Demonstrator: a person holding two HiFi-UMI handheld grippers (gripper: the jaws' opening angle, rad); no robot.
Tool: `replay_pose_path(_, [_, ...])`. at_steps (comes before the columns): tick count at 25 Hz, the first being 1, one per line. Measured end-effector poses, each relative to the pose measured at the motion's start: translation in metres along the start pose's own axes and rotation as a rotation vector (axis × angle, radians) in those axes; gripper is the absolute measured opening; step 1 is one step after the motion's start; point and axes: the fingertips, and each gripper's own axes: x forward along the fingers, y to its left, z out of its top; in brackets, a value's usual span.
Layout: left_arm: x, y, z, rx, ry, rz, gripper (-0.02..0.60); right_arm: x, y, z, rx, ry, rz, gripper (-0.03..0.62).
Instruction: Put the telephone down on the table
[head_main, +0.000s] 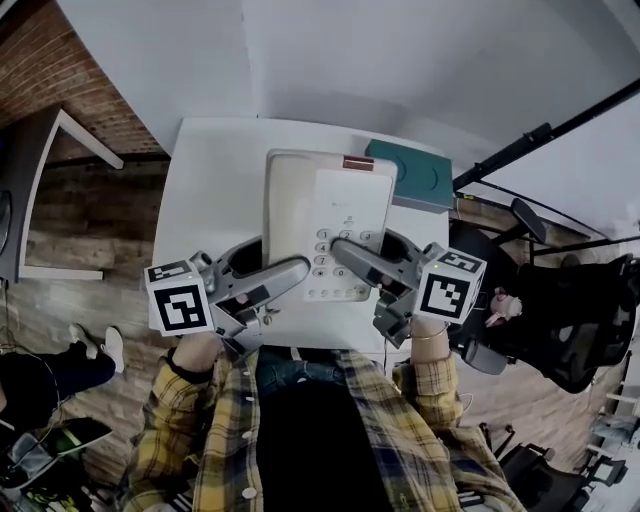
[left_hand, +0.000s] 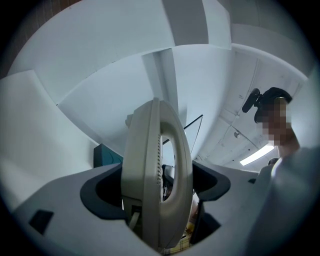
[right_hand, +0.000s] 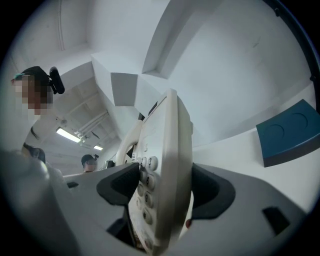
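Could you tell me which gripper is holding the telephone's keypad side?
The right gripper, shut across the telephone over its number keys; the left gripper clamps the handset side instead.

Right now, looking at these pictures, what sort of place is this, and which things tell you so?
Probably an office or workroom, though that is a guess: a push-button telephone held over a plain white table, and an overhead strip light glowing.

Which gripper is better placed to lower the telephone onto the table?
Slightly the right gripper: it clamps the telephone at the keypad; the left gripper clamps the handset side. Both should lower together.
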Motion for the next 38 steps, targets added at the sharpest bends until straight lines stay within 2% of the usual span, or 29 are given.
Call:
replay_pose_path(5, [0.000, 0.006, 0.000, -0.012, 0.003, 0.018, 0.382, 0.004, -0.005, -0.002, 0.019, 0.006, 0.008, 0.291])
replay_pose_path(18, [0.000, 0.017, 0.003, -0.040, 0.028, -0.004, 0.382, 0.010, -0.012, -0.003, 0.034, -0.022, -0.028, 0.291])
replay_pose_path(26, [0.003, 0.028, -0.004, -0.066, 0.045, 0.013, 0.382, 0.011, -0.024, -0.012, 0.066, -0.005, -0.035, 0.291])
replay_pose_path(32, [0.006, 0.045, -0.019, -0.103, 0.085, 0.035, 0.382, 0.012, -0.042, -0.028, 0.110, 0.039, -0.040, 0.291])
replay_pose_path(38, [0.006, 0.068, -0.043, -0.172, 0.101, 0.063, 0.382, 0.011, -0.064, -0.055, 0.176, 0.074, -0.061, 0.291])
